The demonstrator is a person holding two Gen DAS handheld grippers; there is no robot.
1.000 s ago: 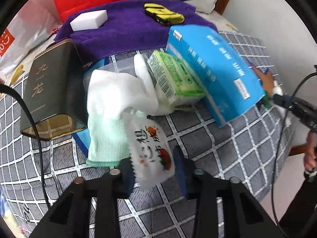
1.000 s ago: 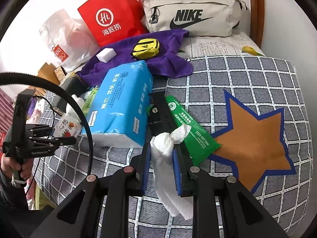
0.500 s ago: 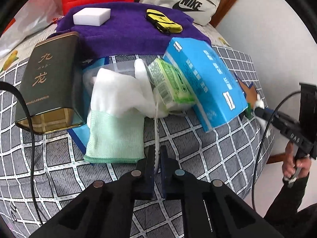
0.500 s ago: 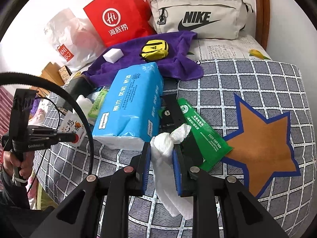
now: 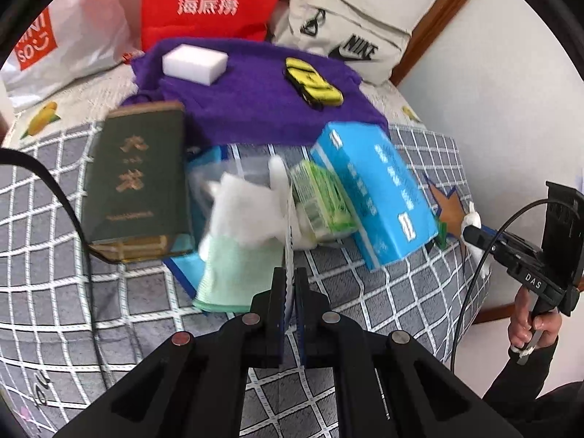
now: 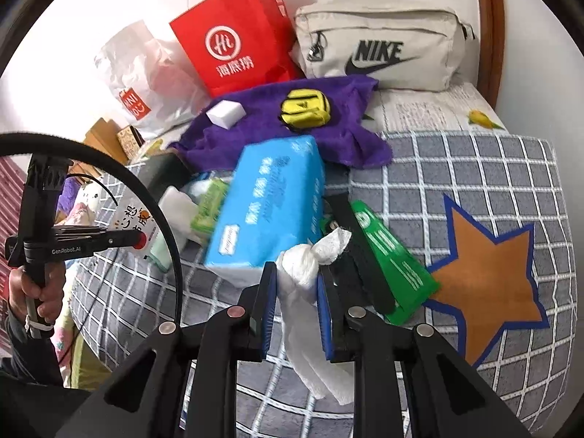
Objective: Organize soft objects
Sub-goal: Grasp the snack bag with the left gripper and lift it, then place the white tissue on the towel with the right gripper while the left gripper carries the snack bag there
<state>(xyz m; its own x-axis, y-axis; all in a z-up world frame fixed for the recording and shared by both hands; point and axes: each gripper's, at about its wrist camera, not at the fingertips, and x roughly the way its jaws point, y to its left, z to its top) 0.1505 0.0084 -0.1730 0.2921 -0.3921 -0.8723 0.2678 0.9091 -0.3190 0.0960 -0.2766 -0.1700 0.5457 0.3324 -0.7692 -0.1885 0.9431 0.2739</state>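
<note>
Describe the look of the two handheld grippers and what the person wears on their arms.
Both are matte black linkage frames with silver pivot bolts and blue-padded fingers. The left gripper has a thick black cable looping past it; its handle reads "GenRobot.AI" in the other view. The right gripper carries "DAS" lettering and a thin black cable. Both sleeves are dark.
</note>
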